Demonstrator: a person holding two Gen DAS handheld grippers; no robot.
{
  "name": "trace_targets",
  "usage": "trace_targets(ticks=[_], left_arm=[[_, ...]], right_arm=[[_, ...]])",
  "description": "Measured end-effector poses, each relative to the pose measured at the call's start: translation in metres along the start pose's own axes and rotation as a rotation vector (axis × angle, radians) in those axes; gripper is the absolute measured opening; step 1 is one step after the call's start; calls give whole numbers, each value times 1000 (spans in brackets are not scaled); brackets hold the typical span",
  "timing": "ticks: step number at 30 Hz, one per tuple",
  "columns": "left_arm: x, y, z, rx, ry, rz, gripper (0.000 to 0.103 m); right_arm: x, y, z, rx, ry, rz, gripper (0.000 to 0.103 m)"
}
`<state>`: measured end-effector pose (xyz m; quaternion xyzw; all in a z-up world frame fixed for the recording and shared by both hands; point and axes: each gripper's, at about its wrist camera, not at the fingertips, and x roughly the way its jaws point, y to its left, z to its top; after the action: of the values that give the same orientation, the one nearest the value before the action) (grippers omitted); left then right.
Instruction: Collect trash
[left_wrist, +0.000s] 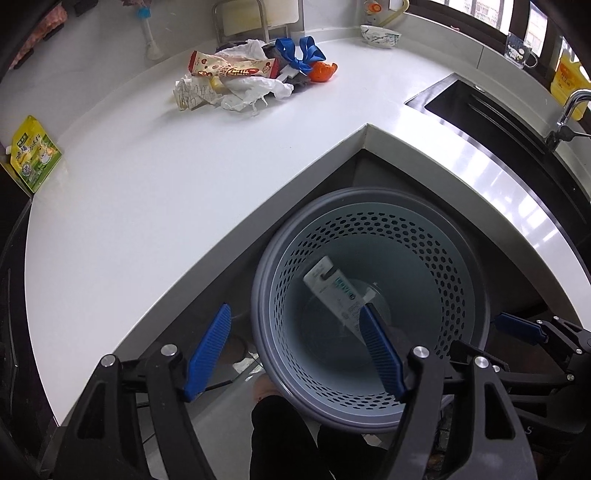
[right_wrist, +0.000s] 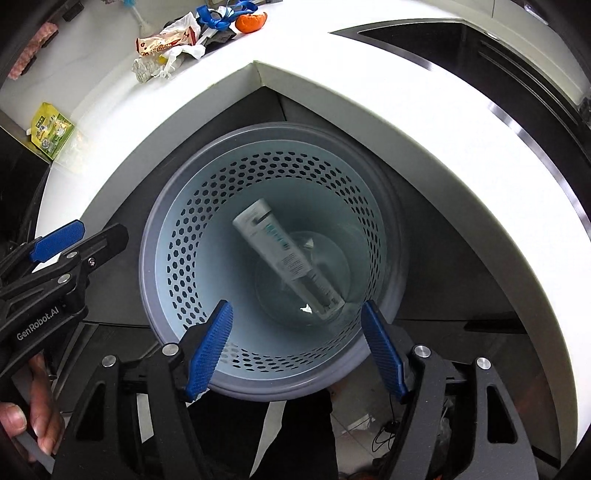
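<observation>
Right gripper (right_wrist: 295, 347), spread and empty, hangs above the tube (right_wrist: 288, 254) inside the bin (right_wrist: 177, 229).

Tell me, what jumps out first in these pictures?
A round perforated bin sits below the inner corner of the white counter, with a white tube inside it. Both claws, left and right, hang open above it. A heap of wrappers with a blue ribbon waits farther back on the counter.

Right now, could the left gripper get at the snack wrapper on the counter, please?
Probably yes. The left gripper is open and empty above the bin, and the wrapper lies on top of the trash pile, with bare countertop between.
</observation>
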<state>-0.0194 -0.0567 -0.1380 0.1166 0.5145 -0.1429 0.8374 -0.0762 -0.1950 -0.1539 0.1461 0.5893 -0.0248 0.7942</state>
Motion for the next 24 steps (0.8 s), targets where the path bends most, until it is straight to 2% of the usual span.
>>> trace_targets(ticks=[6, 24], left_arm=[[-11, 3, 4, -17, -15, 3, 71], [-71, 15, 22, -81, -143, 40, 75]], right_arm=[[-11, -4, 1, -7, -16, 0, 69], [-53, 5, 17, -99, -106, 39, 69]])
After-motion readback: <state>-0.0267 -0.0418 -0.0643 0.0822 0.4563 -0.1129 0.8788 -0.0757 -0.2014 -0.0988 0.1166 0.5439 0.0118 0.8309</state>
